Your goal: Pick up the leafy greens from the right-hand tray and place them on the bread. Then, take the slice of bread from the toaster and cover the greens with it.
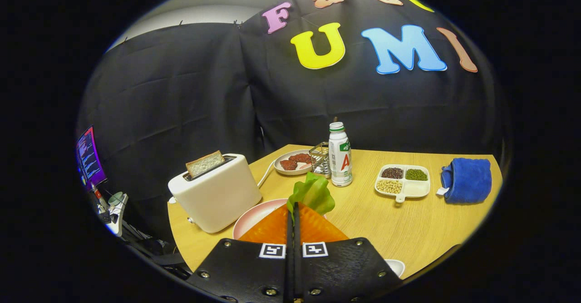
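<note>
1. The tongs are seen clenched on a crinkled green lettuce leaf, held at their tips.
2. A pale pink round plate lies directly below the leaf; bread there is hidden.
3. A browned bread slice stands in the white toaster beyond, leftward on the wooden desk.

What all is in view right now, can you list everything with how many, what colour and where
leafy greens: one, green, pinched at the fingertips, above the pink plate
pink plate: one, pink, just ahead of the fingers, beside the toaster
toaster: one, cream, left of the plate
bread slice: one, light brown, standing in the toaster slot
meat plate: one, white with red pieces, behind the toaster
bottle: one, white with green cap, mid-table
divided tray: one, white, right of the bottle
cloth: one, blue, right of the tray
table: one, light wood
tongs: one, closed on the greens
</note>
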Tool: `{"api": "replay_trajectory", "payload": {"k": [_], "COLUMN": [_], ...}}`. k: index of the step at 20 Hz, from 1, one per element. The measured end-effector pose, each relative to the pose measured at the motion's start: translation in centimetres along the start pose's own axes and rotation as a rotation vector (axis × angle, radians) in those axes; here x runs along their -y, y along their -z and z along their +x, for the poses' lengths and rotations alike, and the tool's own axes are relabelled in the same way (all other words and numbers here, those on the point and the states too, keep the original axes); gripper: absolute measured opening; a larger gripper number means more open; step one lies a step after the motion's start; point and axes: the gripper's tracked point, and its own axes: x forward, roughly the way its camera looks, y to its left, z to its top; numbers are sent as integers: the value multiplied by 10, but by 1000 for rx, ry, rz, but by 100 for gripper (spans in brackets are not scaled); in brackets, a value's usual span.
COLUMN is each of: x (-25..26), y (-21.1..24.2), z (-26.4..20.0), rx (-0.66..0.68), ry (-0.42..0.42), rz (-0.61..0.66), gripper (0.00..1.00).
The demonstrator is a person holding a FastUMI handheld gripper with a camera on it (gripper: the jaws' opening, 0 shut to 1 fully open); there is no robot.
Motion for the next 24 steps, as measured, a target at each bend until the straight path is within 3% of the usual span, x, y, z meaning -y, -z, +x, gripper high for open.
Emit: {"api": "replay_trajectory", "payload": {"k": [3, 7, 13, 24], "x": [-13, -43, -56, -4], "y": [3, 5, 22, 88], "z": [18, 43, 82, 79], "rx": [1, 21, 25, -113], "ry": [49, 44, 90, 348], "rz": [-28, -17, 61, -43], "gripper": [0, 0, 0, 2]}}
